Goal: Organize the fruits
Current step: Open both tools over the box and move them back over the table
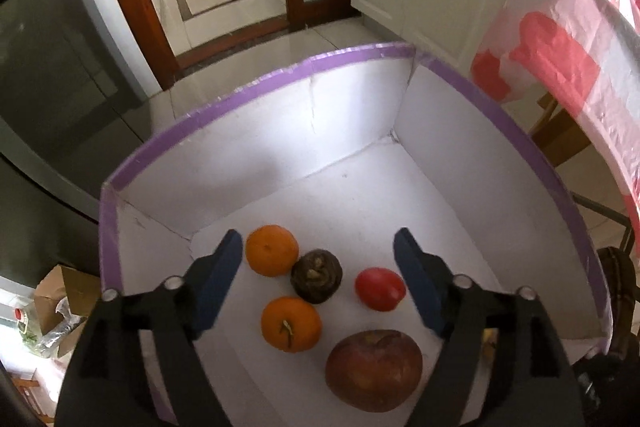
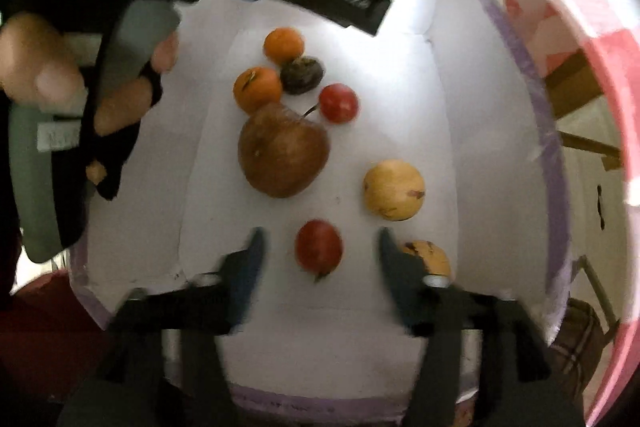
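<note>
**boxfan:** White box (image 1: pixel 280 131) with purple-taped rim holds all the fruit. Biggest is the brownish apple (image 1: pixel 374 369), near the middle of the floor.

**pip:** Yep, then two oranges (image 1: pixel 291 324) beside a dark wrinkly fruit (image 1: pixel 316 275), touching it, and a red tomato (image 1: pixel 380 288) just right of that.

**boxfan:** Grippers?

**pip:** Left gripper (image 1: pixel 318 247) hangs spread wide above them, gripping nothing. Right gripper (image 2: pixel 320 239) is parted too, another red fruit (image 2: pixel 319 246) loose between its fingers, yellow fruit (image 2: pixel 394 189) nearby.

Purple-rimmed white box (image 1: pixel 360 131), perhaps eight fruits (image 2: pixel 284 151).
</note>
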The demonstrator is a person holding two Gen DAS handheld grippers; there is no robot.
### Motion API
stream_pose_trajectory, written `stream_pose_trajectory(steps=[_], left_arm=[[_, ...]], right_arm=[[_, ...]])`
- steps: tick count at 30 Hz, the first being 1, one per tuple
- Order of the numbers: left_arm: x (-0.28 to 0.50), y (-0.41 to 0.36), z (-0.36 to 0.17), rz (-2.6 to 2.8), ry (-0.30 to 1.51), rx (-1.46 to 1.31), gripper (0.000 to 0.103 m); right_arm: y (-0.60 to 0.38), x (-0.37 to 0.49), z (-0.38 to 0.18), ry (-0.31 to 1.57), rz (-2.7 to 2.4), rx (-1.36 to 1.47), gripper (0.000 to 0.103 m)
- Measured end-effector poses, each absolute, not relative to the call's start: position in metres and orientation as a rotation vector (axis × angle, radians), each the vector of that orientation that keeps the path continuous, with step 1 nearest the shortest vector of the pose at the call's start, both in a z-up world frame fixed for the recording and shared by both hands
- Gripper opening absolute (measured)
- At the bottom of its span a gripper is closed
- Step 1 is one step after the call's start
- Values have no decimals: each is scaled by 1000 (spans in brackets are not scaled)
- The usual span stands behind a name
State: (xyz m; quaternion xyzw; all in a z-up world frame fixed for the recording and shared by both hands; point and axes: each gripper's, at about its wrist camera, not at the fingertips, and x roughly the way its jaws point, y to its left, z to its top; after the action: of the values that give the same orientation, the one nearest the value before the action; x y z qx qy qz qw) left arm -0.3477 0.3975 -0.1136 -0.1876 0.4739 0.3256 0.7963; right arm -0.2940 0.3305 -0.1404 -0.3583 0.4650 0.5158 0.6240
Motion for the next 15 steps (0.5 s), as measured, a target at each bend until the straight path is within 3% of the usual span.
stream_pose_trajectory(steps=[12,15], left_arm=[[-339,388,-81,734,971,-331,88],[-332,379,-53,735,898,-290,95]], right_arm=[[313,-249,-69,1011,1198,-534,70],[300,-238,-37,950,1208,-451,72]])
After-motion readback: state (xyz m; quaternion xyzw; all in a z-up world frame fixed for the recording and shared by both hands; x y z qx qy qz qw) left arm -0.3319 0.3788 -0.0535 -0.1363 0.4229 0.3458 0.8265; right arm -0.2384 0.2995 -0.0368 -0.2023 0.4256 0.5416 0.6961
